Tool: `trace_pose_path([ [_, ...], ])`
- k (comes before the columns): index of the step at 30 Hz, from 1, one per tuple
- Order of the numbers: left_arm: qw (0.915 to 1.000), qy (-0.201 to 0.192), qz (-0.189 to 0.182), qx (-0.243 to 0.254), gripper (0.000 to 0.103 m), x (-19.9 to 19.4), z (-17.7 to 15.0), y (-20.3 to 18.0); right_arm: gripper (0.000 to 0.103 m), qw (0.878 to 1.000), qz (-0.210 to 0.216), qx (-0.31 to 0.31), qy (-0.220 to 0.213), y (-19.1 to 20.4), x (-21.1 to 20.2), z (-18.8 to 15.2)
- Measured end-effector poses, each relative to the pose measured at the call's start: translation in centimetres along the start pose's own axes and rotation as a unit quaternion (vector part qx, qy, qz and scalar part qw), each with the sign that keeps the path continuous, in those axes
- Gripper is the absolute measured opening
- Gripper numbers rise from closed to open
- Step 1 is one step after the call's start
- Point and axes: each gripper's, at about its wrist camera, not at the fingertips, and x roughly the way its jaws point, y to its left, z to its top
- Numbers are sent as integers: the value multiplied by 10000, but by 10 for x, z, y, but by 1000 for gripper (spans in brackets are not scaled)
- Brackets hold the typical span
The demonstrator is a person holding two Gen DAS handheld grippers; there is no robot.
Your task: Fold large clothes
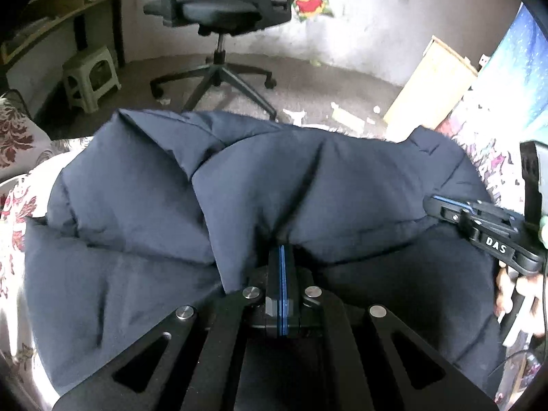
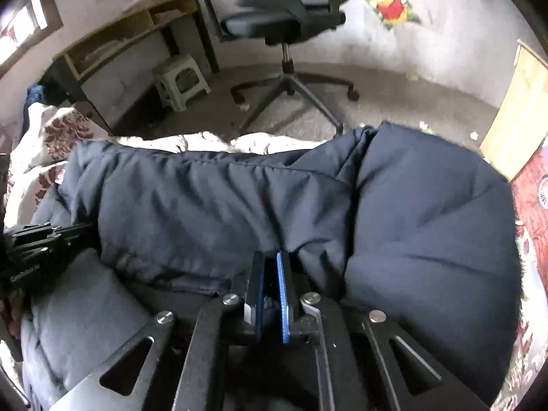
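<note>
At the bottom centre of the left wrist view, the left gripper (image 1: 281,253) is closed tight, its tips pressed into the puffy dark jacket (image 1: 171,205). The right gripper (image 2: 272,263) has its jaws narrow, pinching a fold of jacket cloth. The jacket fills mid-frame on a floral bedspread (image 1: 13,205). Beyond, upper centre, stands an office chair (image 1: 219,13).

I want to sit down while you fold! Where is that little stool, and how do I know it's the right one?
Look past the dark puffy jacket to the floor by the wall, where the wooden desk stands. The stool sits just under the desk's end, left of the black office chair. It is the only low, pale green plastic seat there, with four short legs and no wheels.
</note>
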Motion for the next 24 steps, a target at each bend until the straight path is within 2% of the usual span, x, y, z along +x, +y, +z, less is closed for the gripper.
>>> trace_pose_path([
  [4, 9991, -431, 29, -49, 4, -34, -3, -6, 29, 9989, -47, 75, -452, 2, -38, -7],
  [6, 9983, -584, 18, -84, 8, -51, -4, -11, 29, 9975, -77, 100, -692, 4, -61, -11],
  [8, 9971, -750, 67, -74, 19, -71, -5, -19, 29, 9961, -119, 142, -858, 8, -79, -15],
  [9, 9960, -885, 88, -39, 34, -84, -7, -24, 31, 9952, -105, 156, -964, 11, -91, -17],
  [10, 9945, -1036, 134, 7, 48, -96, -9, -29, 41, 9942, -105, 177, -1054, 15, -100, -19],
  [12, 9908, -1337, 176, 104, 62, -117, -11, -40, 56, 9921, -98, 244, -1228, 17, -117, -24],
  [13, 9886, -1487, 172, 156, 70, -128, -13, -45, 60, 9908, -61, 282, -1325, 18, -127, -29],
  [16, 9824, -1850, 165, 207, 84, -162, -25, -60, 69, 9874, 6, 392, -1530, 28, -155, -39],
  [17, 9808, -1932, 168, 205, 87, -170, -29, -63, 70, 9859, 20, 408, -1625, 33, -168, -44],
  [19, 9763, -2138, 184, 284, 94, -191, -41, -74, 80, 9829, 49, 434, -1787, 42, -187, -49],
  [22, 9702, -2374, 266, 407, 98, -219, -53, -83, 92, 9767, 135, 490, -2087, 51, -217, -64],
  [24, 9668, -2505, 274, 435, 99, -240, -65, -88, 95, 9718, 152, 545, -2288, 58, -238, -76],
])
